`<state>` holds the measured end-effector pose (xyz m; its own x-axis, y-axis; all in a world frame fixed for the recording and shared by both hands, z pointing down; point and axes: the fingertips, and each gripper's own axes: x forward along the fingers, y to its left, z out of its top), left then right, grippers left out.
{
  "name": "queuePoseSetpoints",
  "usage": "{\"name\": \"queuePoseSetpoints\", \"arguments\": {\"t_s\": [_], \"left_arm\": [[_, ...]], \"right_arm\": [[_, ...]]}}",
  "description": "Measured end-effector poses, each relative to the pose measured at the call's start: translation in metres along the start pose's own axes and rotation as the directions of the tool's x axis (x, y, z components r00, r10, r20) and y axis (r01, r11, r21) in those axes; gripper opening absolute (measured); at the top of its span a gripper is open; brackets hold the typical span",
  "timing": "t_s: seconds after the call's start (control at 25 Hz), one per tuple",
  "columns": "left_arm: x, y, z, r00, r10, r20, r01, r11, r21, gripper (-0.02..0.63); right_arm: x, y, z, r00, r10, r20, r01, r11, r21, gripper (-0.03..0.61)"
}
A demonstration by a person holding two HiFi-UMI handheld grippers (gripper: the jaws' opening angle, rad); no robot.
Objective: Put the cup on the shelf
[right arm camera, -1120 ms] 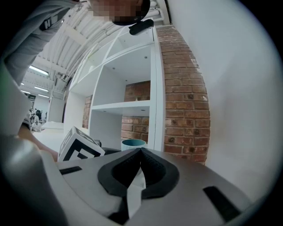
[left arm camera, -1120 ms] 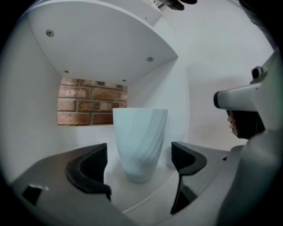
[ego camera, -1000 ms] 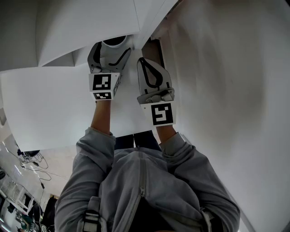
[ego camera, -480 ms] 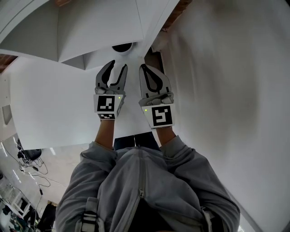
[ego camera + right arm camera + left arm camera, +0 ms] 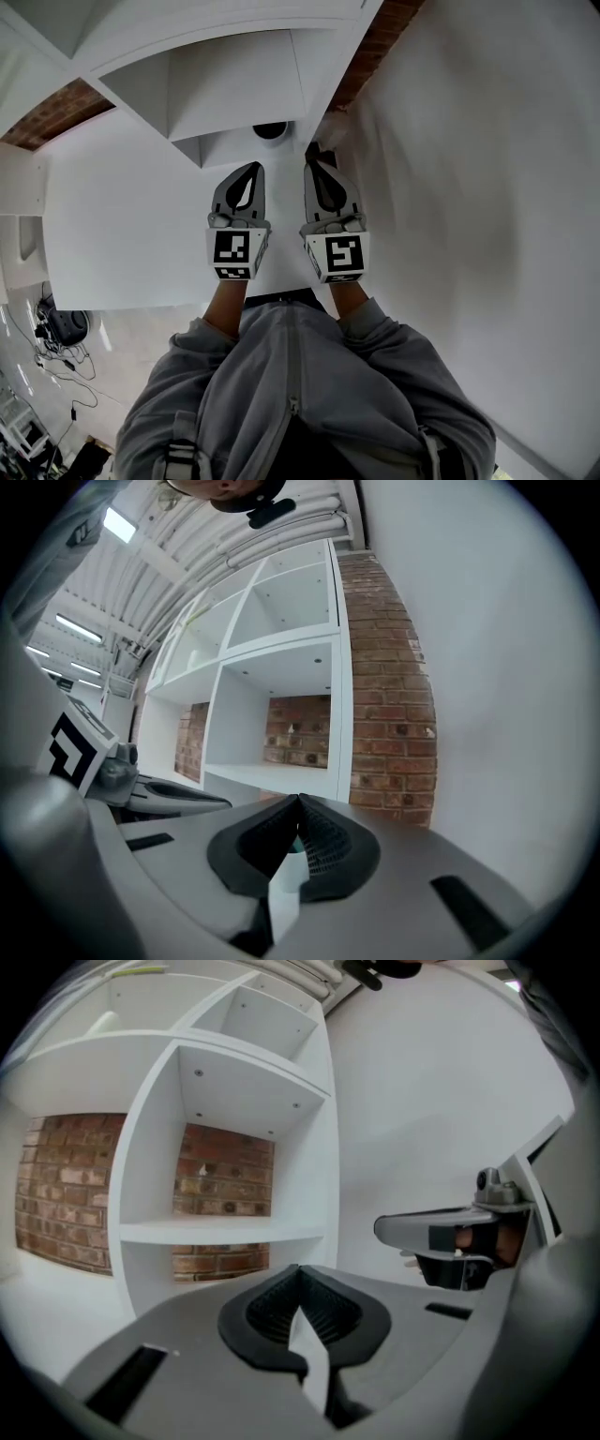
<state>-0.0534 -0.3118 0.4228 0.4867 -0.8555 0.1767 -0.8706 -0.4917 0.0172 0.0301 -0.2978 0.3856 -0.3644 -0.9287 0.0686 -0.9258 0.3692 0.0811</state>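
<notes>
The cup (image 5: pixel 272 130), round with a dark inside, stands in a lower compartment of the white shelf unit (image 5: pixel 234 94), seen from above. My left gripper (image 5: pixel 254 169) hangs a little short of it, jaws shut and empty. Just to its right, my right gripper (image 5: pixel 315 156) is also shut with nothing in it. In the left gripper view the left gripper (image 5: pixel 300 1269) points at the open shelf compartments (image 5: pixel 225 1232); no cup shows there. The right gripper view has the right gripper (image 5: pixel 300 801) facing the same shelf (image 5: pixel 272 775).
A brick wall (image 5: pixel 56 108) shows behind the shelf's open back and beside it (image 5: pixel 394 705). A plain white wall (image 5: pixel 469 169) runs along the right. The person's grey sleeves (image 5: pixel 281 375) fill the lower head view. Cables lie on the floor at lower left (image 5: pixel 56 347).
The left gripper has let go of the cup, drawn back from the shelf and closed its jaws. The cup stays on the shelf. The right gripper has drawn back alongside it.
</notes>
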Motion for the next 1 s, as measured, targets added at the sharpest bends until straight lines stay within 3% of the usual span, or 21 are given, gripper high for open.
{"name": "queuePoseSetpoints", "arguments": {"t_s": [0.4,0.8,1.0], "left_arm": [[-0.060,-0.007,0.067,0.997,0.061,0.054,-0.064,0.996,0.054,0.008],[-0.106,-0.037,0.103,0.989,0.051,0.137,-0.056,0.998,0.036,0.007],[-0.114,-0.043,0.102,0.990,0.045,0.137,-0.050,0.998,0.035,0.006]], "right_arm": [[-0.039,0.003,0.050,1.000,-0.022,0.013,0.021,1.000,0.004,0.028],[-0.082,0.016,0.080,0.999,-0.001,0.049,0.001,1.000,-0.015,0.028],[-0.092,0.026,0.079,0.999,0.026,0.043,-0.026,1.000,-0.009,0.026]]}}
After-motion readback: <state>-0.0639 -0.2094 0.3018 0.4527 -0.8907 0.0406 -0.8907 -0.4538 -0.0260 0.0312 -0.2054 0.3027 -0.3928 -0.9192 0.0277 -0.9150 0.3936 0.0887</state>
